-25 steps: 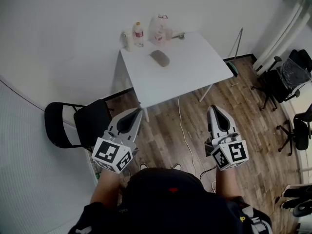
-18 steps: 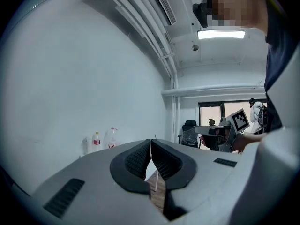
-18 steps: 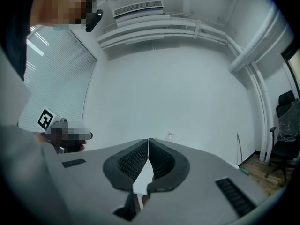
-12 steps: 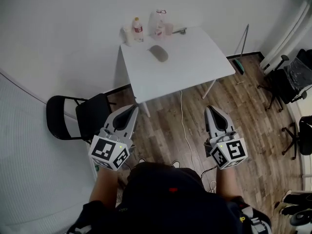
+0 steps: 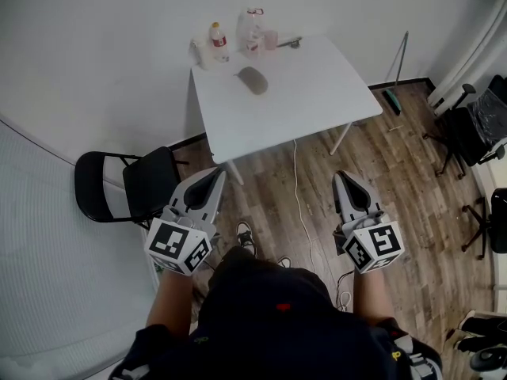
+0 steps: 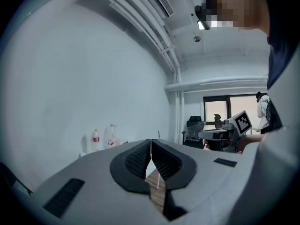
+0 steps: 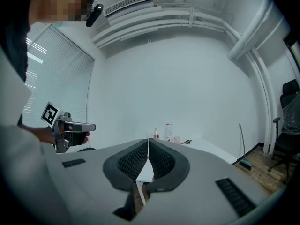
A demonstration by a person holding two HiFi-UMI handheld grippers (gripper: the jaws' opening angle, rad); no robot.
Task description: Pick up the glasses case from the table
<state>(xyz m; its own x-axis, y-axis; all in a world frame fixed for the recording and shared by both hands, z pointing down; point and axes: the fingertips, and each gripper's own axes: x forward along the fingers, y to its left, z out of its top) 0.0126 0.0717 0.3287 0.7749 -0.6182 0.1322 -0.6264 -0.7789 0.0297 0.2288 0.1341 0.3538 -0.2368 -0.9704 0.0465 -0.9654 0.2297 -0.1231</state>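
A grey oval glasses case [image 5: 253, 79] lies on the far part of a white table [image 5: 309, 93], well ahead of me in the head view. My left gripper [image 5: 215, 176] is held over the wooden floor short of the table, jaws shut with nothing between them. My right gripper [image 5: 343, 179] hangs level beside it, also shut and empty. In the left gripper view the left gripper [image 6: 150, 142] has its pads closed together. The right gripper [image 7: 148, 141] likewise shows closed pads, with the table [image 7: 206, 144] beyond.
Two bottles [image 5: 215, 41] and small items [image 5: 271, 38] stand at the table's back edge by the wall. A black folding chair [image 5: 119, 188] is at the left. A white cable [image 5: 301, 204] runs across the floor. Office chairs [image 5: 475, 125] crowd the right side; a broom [image 5: 394, 74] leans near the table.
The table and case have shifted slightly up and left in the head view. Both grippers stay shut, the left one a little lower in the picture. A shoe has come into view below.
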